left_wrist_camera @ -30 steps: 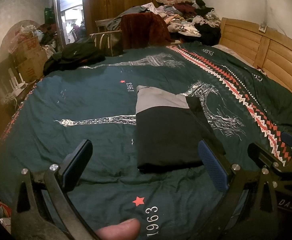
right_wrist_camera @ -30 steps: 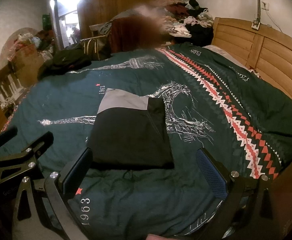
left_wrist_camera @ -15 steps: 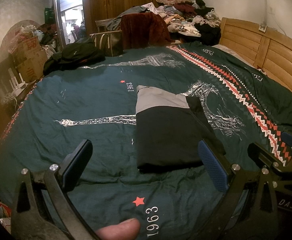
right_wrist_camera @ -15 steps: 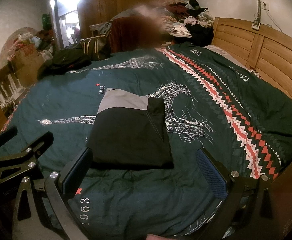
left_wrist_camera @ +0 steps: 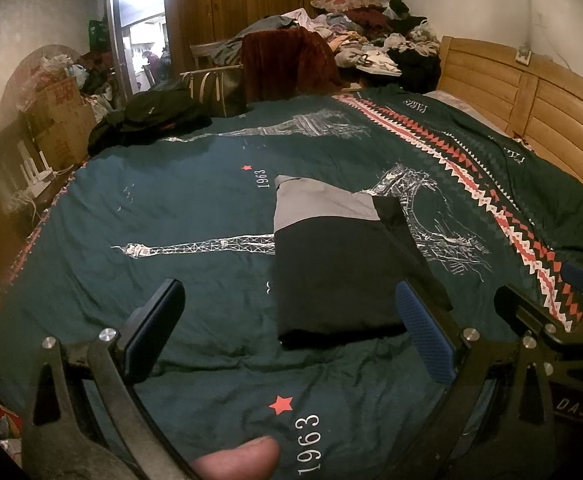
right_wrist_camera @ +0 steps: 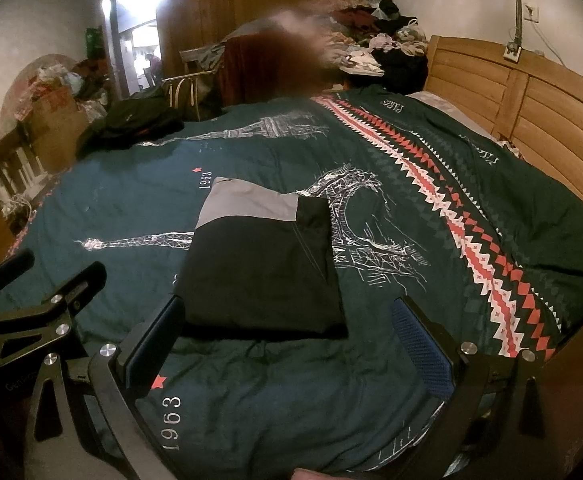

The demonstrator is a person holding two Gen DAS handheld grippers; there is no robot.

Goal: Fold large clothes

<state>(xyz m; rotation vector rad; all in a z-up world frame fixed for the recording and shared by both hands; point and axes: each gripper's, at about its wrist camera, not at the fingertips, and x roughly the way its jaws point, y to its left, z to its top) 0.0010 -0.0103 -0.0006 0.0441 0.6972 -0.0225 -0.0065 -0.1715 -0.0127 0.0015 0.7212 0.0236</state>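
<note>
1. The left tool (left_wrist_camera: 289,334) hangs low over the near edge of the bed, its two fingers spread wide apart with nothing between them; a fingertip (left_wrist_camera: 237,458) of the person shows at the bottom of the left wrist view.
2. The right tool (right_wrist_camera: 287,340) is likewise released, fingers wide apart and gripping nothing, hovering just beside the left one; each tool's frame shows at the edge of the other's view.
3. The folded garment (left_wrist_camera: 335,268) lies flat on the bedspread just beyond both tools, touching neither. It is a tidy rectangle, mostly black, with a grey panel at its far end and a black flap along its right side.
4. In the right wrist view the garment's near-left corner sits just behind the left finger (right_wrist_camera: 153,338) of the right tool; I cannot tell whether they touch.
5. The bedspread (left_wrist_camera: 171,200) is dark teal, printed with white tower drawings, red stars, "1963", and a red, white and black zigzag band (right_wrist_camera: 451,216) running along the right.
6. A wooden headboard (left_wrist_camera: 539,108) bounds the bed on the right.
7. A dark bag (left_wrist_camera: 151,114) rests at the far-left corner of the bed.
8. Beyond the far edge, a heap of mixed clothes (left_wrist_camera: 371,32) is piled up, with cardboard boxes (left_wrist_camera: 61,120) on the left near a lit doorway (left_wrist_camera: 143,40).
</note>
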